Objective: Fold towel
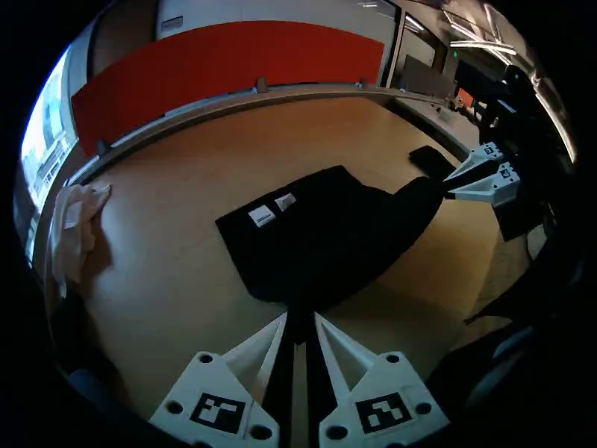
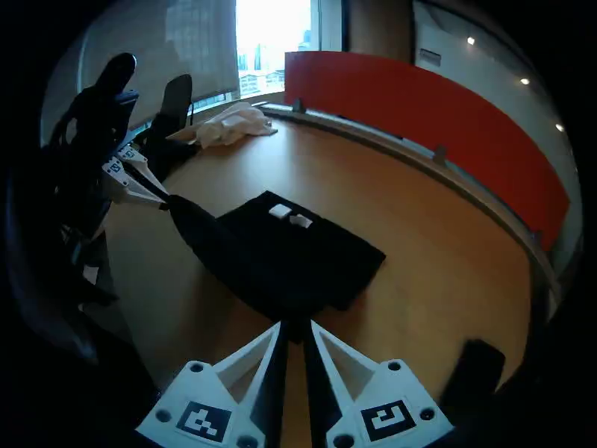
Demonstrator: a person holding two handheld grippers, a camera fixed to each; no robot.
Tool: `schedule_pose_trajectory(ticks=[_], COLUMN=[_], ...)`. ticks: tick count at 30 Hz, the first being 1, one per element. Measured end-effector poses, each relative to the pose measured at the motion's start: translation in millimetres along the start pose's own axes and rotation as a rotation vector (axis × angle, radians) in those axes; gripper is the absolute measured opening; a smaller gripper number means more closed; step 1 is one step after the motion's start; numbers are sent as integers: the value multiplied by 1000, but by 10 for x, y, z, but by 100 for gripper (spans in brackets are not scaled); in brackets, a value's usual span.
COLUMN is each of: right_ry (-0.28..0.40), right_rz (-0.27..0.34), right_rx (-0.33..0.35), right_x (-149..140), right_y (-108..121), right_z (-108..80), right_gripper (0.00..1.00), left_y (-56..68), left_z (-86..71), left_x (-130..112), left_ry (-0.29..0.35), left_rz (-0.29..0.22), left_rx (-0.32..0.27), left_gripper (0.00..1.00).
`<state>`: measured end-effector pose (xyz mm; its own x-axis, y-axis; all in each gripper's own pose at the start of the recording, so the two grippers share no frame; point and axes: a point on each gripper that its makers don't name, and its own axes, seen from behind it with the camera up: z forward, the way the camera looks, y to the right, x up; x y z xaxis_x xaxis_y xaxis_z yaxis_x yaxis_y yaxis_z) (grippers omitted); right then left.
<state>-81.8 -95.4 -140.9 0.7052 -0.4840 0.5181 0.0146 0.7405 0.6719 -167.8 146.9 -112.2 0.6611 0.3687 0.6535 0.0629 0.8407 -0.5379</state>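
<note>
On the wooden worktop (image 1: 172,246), a black towel (image 1: 328,231) lies partly spread at the centre of both views. Two white tags (image 1: 261,216) sit on its flat part.

Left gripper view:
- The left hand-held gripper (image 1: 300,325) enters from 6 o'clock. Its fingers are closed on the near edge of the towel, and black fabric fills the narrow slot between them.
- The right hand-held gripper (image 1: 448,190) is at 2 o'clock. It pinches another corner of the towel, and the fabric narrows to a strip toward its fingertips.
- A crumpled white cloth (image 1: 74,224) lies on the worktop at 9 o'clock, well apart from the towel.
- A red panel (image 1: 224,67) stands along the far worktop edge at 12 o'clock.

Right gripper view:
- The right hand-held gripper enters from 6 o'clock, its fingers closed on the towel edge.
- The left hand-held gripper is at 10 o'clock and clamps a towel corner. A ridge of fabric runs from it down to the flat part.
- The cloth lies at 11 o'clock, below a bright window (image 2: 272,45).
</note>
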Motion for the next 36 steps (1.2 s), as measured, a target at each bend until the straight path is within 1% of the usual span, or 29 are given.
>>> schedule_pose_trajectory(ticks=[9,27,36], right_ry=[7,-1,-6], right_rz=[1,-13,-18], right_rx=[10,15,13], right_x=[38,29,32], right_y=[-103,-175,-154], right_z=[-156,-238,-217], right_gripper=[14,13,13], left_y=[4,36,18], left_z=[-90,-177,-152], left_x=[12,26,32], left_ry=[-6,-4,-9], left_rz=[23,27,16], left_rx=[-3,-9,-7], left_gripper=[9,9,9])
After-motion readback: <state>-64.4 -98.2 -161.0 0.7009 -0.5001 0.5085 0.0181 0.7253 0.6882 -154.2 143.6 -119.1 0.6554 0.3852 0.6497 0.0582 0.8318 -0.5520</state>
